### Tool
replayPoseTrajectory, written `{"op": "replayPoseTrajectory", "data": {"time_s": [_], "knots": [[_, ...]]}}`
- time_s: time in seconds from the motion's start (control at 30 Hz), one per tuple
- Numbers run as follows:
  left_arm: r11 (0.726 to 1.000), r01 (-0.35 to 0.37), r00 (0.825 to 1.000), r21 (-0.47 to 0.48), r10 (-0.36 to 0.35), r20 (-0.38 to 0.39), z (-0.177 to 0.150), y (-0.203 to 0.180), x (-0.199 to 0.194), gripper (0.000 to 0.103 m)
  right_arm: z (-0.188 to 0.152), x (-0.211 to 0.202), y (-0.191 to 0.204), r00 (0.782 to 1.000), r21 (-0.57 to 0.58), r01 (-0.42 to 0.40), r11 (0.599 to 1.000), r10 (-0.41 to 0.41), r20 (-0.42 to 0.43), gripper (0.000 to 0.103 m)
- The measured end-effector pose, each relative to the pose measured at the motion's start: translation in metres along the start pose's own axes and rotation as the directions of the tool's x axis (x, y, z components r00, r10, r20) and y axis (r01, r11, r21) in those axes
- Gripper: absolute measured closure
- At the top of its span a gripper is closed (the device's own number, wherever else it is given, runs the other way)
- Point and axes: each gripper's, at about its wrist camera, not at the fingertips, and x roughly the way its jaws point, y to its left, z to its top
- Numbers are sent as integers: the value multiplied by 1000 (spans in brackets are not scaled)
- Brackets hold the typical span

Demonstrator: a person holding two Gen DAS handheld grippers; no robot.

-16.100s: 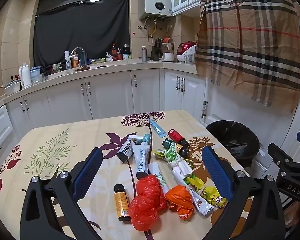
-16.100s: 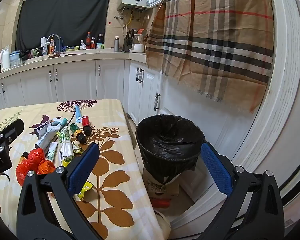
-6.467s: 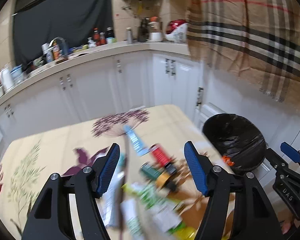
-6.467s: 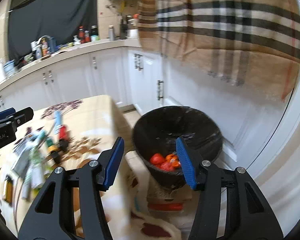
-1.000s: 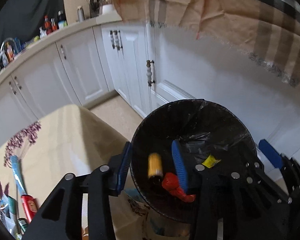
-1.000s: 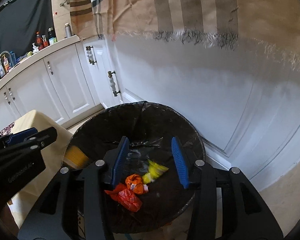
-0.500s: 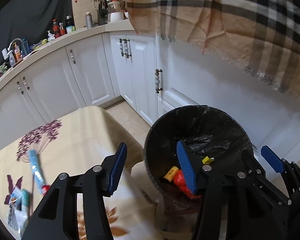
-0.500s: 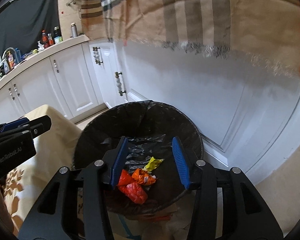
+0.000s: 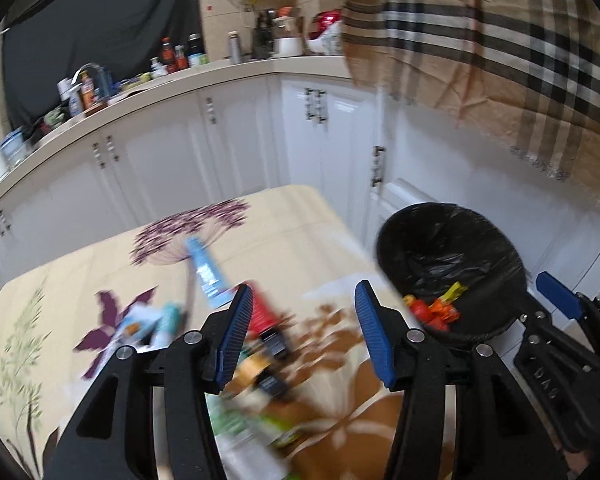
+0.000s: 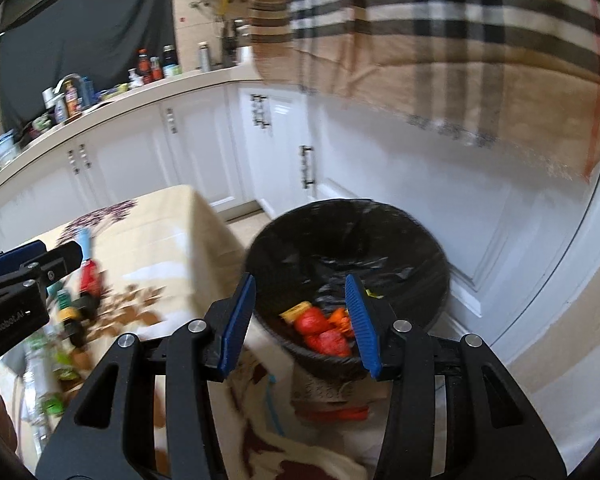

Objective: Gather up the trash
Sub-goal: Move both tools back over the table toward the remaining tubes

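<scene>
1. The step in hand, as I judge it, is the trip from bin to table for more trash. The black-lined trash bin [image 10: 346, 276] stands on the floor just past the table's right edge and already holds red and orange crumpled wrappers [image 10: 320, 330] and a yellow piece. Neither tool carries anything.

2. Trash not yet collected lies on the floral tablecloth [image 9: 60, 300], toward its near right part: a light blue tube [image 9: 206, 268] lying farthest off, a red bottle [image 9: 262, 314] nearer, dark-capped bottles beside it, and white tubes to the left. All are smeared by blur, so the finer details cannot be told.

3. The left gripper [image 9: 304, 334] hangs over this clutter with its blue pads [image 9: 236, 336] standing moderately apart and nothing between them. It touches nothing.

4. The right gripper [image 10: 300, 318] points at the bin's near rim, its pads also apart and empty, clear of the liner.

5. The next move, I judge, calls for each tool to choose one item, lower over it with the pads straddling its narrow width, close, then carry it right to the bin. The bottles are round and could roll away under a skewed pinch.
</scene>
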Motion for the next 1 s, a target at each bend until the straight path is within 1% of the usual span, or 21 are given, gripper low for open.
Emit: {"op": "replayPoseTrajectory", "data": {"time_s": [0.23,0.4,0.6,0.73,1.0], "knots": [[994,-85,996,-66,84,-12,-27,56,-24,50,-10,-23,47,996,-71,-93,993,92,-11,58],[984,-136,991,-111,133,-33,-45,92,-35,50,-14,-36,78,986,-112,-166,980,165,-23,58],[968,-192,981,-162,183,-69,-68,130,-41,50,-24,-41,113,973,-169,-230,958,224,-56,58],[958,-218,974,-184,203,-96,-84,148,-44,50,-37,-46,133,963,-205,-267,942,253,-95,58],[945,-249,966,-212,226,-123,-109,167,-57,50,-73,-66,152,950,-248,-304,920,271,-157,58]]}}
